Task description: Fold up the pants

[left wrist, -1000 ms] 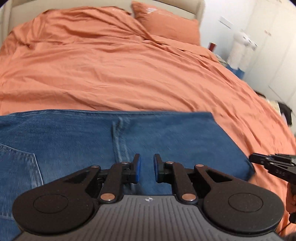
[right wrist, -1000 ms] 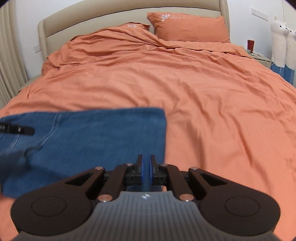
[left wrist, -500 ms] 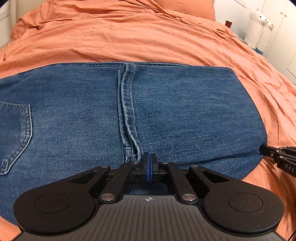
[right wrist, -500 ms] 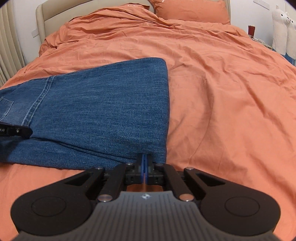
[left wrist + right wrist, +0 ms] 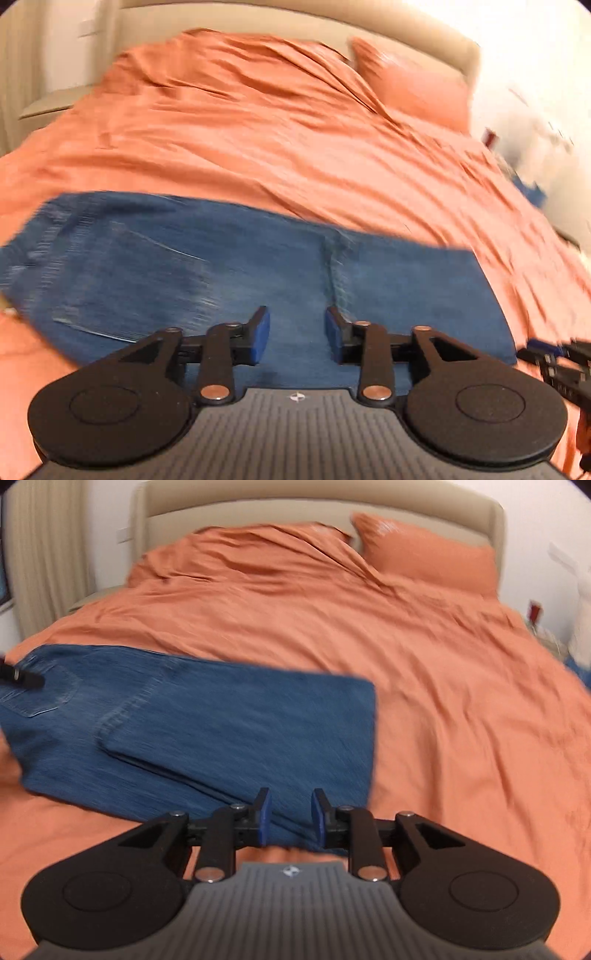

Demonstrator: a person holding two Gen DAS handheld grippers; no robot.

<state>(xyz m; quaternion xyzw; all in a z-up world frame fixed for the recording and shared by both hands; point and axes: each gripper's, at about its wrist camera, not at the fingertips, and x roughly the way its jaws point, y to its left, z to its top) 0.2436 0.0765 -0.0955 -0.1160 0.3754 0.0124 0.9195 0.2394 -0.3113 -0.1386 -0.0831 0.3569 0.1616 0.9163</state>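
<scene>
The jeans (image 5: 207, 723) lie folded flat on the orange duvet (image 5: 424, 686), near its front edge, a back pocket (image 5: 44, 694) showing at their left end and a straight folded edge at their right; the left gripper (image 5: 297, 338) hangs over the denim near the centre seam (image 5: 338, 273), jaws opening with a clear gap, nothing pinched between the blue pads (image 5: 260, 336); the right gripper (image 5: 290, 821) sits over the near right corner, jaws opening to a narrower gap, the pads off the cloth; a pillow (image 5: 424, 550) lies against the beige headboard (image 5: 295, 502).
</scene>
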